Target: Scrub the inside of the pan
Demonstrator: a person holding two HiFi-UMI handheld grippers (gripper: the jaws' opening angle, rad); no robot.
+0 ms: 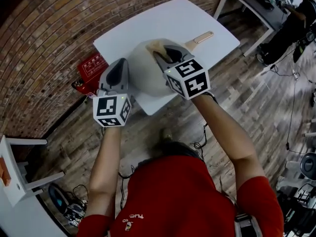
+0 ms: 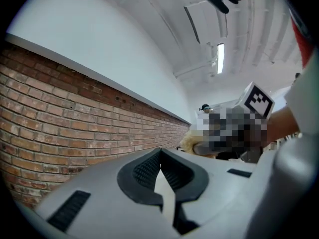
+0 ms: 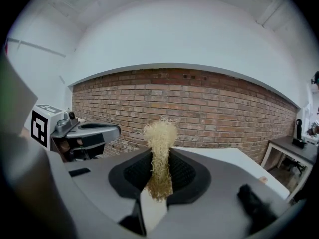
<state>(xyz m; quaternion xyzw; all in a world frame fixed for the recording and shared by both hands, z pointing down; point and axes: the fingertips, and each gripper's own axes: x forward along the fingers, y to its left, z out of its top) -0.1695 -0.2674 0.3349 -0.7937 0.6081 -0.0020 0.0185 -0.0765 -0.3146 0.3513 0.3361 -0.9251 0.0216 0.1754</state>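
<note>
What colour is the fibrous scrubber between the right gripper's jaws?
The scrubber is pale straw-yellow, clearest in the right gripper view.

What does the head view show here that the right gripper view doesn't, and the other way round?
Head view only: the pan with its handle, and a red box beside the table. Right gripper view only: the right gripper with its jaws shut on a straw-coloured scrubber. Both: the left gripper, the white table and the brick wall.
</note>
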